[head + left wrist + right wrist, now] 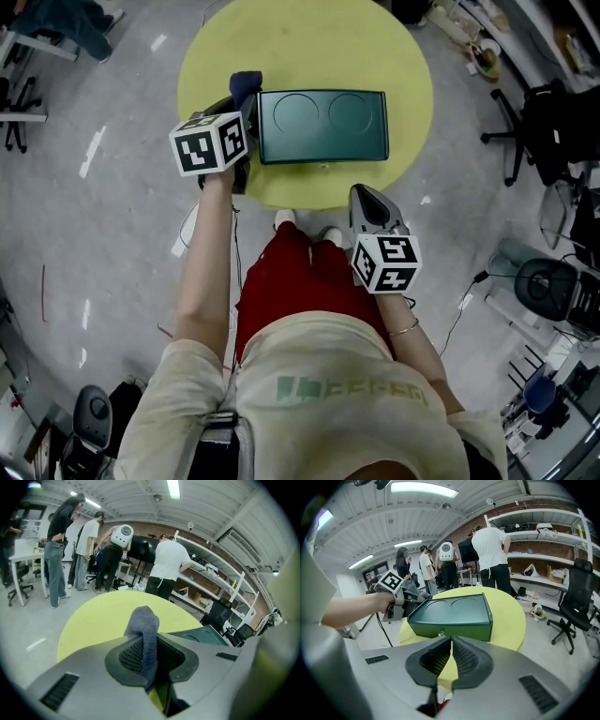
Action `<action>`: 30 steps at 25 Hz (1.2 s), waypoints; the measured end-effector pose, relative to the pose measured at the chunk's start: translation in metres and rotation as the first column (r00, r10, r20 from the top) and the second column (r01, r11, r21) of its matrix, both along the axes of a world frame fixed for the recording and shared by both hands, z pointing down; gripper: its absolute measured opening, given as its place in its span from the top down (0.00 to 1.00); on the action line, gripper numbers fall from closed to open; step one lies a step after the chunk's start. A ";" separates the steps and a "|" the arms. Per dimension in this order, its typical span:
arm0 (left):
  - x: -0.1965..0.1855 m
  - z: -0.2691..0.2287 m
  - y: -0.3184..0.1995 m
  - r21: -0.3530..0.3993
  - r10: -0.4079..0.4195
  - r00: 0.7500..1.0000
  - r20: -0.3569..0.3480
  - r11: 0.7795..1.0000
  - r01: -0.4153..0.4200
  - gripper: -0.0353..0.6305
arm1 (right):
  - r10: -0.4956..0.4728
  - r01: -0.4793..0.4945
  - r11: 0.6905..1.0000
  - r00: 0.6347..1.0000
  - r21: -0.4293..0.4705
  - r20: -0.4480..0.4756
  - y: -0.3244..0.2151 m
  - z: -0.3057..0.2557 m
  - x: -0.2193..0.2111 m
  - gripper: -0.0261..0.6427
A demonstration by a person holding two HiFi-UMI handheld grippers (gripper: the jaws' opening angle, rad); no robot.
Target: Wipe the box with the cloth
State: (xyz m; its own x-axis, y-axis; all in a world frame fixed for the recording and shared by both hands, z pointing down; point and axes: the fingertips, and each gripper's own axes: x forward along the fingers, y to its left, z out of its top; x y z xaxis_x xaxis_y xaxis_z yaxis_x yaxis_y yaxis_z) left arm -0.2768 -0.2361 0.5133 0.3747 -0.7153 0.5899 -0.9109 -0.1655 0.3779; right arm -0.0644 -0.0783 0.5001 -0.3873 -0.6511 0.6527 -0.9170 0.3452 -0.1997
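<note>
On the round yellow table (300,47), the dark green rectangular box (323,125) sits beside the left gripper (149,654), which clenches a grey-blue knitted cloth (146,627); the right gripper (451,658) is closed, empty. Unbraced, the box could slide.

Box (323,125) sits centre of table (394,56); cloth (246,86), in L gripper (149,641), just left of it; R gripper (364,195) at table's near edge.

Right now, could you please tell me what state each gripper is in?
The left gripper is shut on the cloth.
The right gripper is shut, with nothing between its jaws.
</note>
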 end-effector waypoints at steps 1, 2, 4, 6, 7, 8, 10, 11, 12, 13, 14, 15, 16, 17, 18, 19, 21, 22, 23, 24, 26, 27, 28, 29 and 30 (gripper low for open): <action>0.002 -0.001 0.004 0.001 -0.002 1.000 -0.001 1.000 0.002 0.85 | -0.007 0.007 1.000 1.000 0.001 0.002 0.001 -0.001 0.001 0.90; 0.003 -0.004 0.007 0.003 -0.005 1.000 0.000 1.000 0.005 0.85 | -0.013 0.013 1.000 1.000 0.002 0.003 0.003 -0.001 0.001 0.90; 0.004 -0.009 0.015 0.008 -0.009 1.000 0.003 1.000 0.009 0.85 | -0.025 0.025 1.000 1.000 0.005 0.006 0.006 -0.002 0.002 0.90; 0.007 -0.009 0.024 0.006 -0.006 1.000 -0.003 1.000 0.006 0.85 | -0.038 0.038 0.999 0.999 0.008 0.009 0.010 -0.001 0.004 0.90; 0.009 -0.009 0.028 0.006 -0.002 1.000 -0.006 1.000 0.002 0.85 | -0.045 0.045 0.999 0.999 0.009 0.011 0.013 0.000 0.005 0.90; 0.012 -0.010 0.033 0.006 0.002 1.000 -0.008 1.000 -0.002 0.85 | -0.051 0.051 0.999 0.999 0.010 0.012 0.015 0.000 0.006 0.90; 0.014 -0.013 0.041 0.006 0.010 1.000 -0.009 1.000 -0.010 0.85 | -0.063 0.063 0.998 0.998 0.011 0.014 0.019 -0.001 0.006 0.90; 0.015 -0.014 0.046 0.005 0.014 1.000 -0.009 1.000 -0.014 0.85 | -0.069 0.069 0.998 0.998 0.012 0.014 0.022 -0.001 0.006 0.90; 0.016 -0.014 0.051 0.002 0.017 1.000 -0.011 1.000 -0.017 0.85 | -0.076 0.075 0.997 0.997 0.014 0.015 0.025 -0.002 0.006 0.90; 0.018 -0.014 0.056 -0.001 0.020 1.000 -0.014 1.000 -0.020 0.85 | -0.082 0.082 0.997 0.997 0.015 0.015 0.028 -0.002 0.007 0.90; 0.020 -0.013 0.061 -0.005 0.023 1.000 -0.017 1.000 -0.023 0.85 | -0.087 0.087 0.996 0.996 0.017 0.016 0.031 -0.003 0.008 0.90; 0.023 -0.013 0.066 -0.008 0.025 1.000 -0.018 1.000 -0.025 0.85 | -0.093 0.092 0.996 0.996 0.018 0.016 0.034 -0.003 0.011 0.90; 0.026 -0.013 0.071 -0.010 0.025 1.000 -0.017 1.000 -0.025 0.85 | -0.098 0.097 0.995 0.995 0.020 0.018 0.037 -0.003 0.013 0.90; 0.029 -0.015 0.075 -0.011 0.025 1.000 -0.013 1.000 -0.025 0.85 | -0.103 0.102 0.995 0.995 0.022 0.019 0.040 -0.004 0.016 0.90; 0.031 -0.017 0.080 -0.011 0.024 1.000 -0.009 1.000 -0.024 0.85 | -0.107 0.107 0.994 0.994 0.025 0.021 0.042 -0.005 0.018 0.90; 0.032 -0.018 0.085 -0.013 0.022 1.000 -0.008 1.000 -0.023 0.85 | -0.112 0.111 0.993 0.993 0.028 0.023 0.044 -0.006 0.020 0.90; 0.036 -0.018 0.096 -0.020 0.021 1.000 -0.010 1.000 -0.021 0.85 | -0.120 0.119 0.992 0.992 0.034 0.027 0.049 -0.009 0.023 0.90; 0.037 -0.018 0.103 -0.022 0.019 1.000 -0.010 1.000 -0.019 0.85 | -0.125 0.123 0.992 0.992 0.036 0.029 0.053 -0.010 0.024 0.90; 0.039 -0.019 0.109 -0.026 0.016 1.000 -0.008 1.000 -0.016 0.85 | -0.128 0.127 0.991 0.991 0.039 0.031 0.056 -0.012 0.026 0.90; 0.041 -0.019 0.116 -0.030 0.011 1.000 -0.005 0.999 -0.011 0.85 | -0.132 0.130 0.991 0.991 0.042 0.033 0.060 -0.013 0.029 0.90; 0.044 -0.021 0.129 -0.033 -0.001 1.000 0.004 0.999 0.001 0.85 | -0.137 0.135 0.990 0.990 0.048 0.037 0.066 -0.017 0.035 0.90; 0.046 -0.022 0.136 -0.033 -0.008 1.000 0.009 0.999 0.008 0.85 | -0.140 0.137 0.989 0.989 0.052 0.039 0.070 -0.018 0.038 0.90; 0.047 -0.023 0.144 -0.033 -0.013 1.000 0.016 0.999 0.014 0.85 | -0.142 0.140 0.989 0.989 0.055 0.041 0.075 -0.020 0.041 0.90; 0.050 -0.024 0.153 -0.036 -0.016 1.000 0.022 0.999 0.017 0.85 | -0.145 0.142 0.988 0.989 0.058 0.043 0.079 -0.021 0.044 0.90; 0.055 -0.025 0.163 -0.039 -0.014 0.999 0.031 0.999 0.015 0.85 | -0.147 0.144 0.988 0.988 0.062 0.045 0.083 -0.022 0.048 0.90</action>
